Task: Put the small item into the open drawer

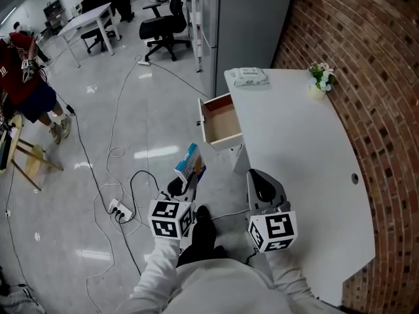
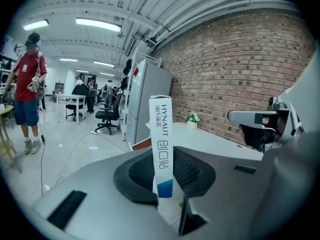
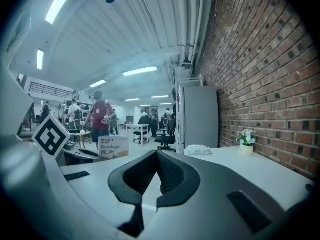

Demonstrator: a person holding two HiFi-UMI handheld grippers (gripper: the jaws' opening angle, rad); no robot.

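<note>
Head view steeply down, gripper views low, level, all sharing white table (image 1: pixel 294 142)

Place: an open-plan office used as a working lab space.
Wall: a bare red brick wall (image 1: pixel 366 77) runs down the right side of the head view.
Desk: a long white desk (image 1: pixel 308 175) stands against the brick, with a drawer (image 1: pixel 219 120) pulled out at its left edge and a small flower pot (image 1: pixel 321 78) at its far end.
Seating: black swivel chairs (image 1: pixel 160 28) and white tables (image 1: pixel 85 18) fill the upper left.
Storage: a tall grey cabinet (image 1: pixel 252 25) stands at top centre.
Floor: the glossy pale floor (image 1: pixel 78 142) has loose cables (image 1: pixel 118 152) and a power strip (image 1: pixel 121 210) at lower left.
Ceiling: strip lights (image 2: pixel 97 24) and exposed pipes (image 3: pixel 192 24) run overhead in the gripper views.
People: a standing person (image 1: pixel 23 77) is at the far left, with others beyond.
</note>
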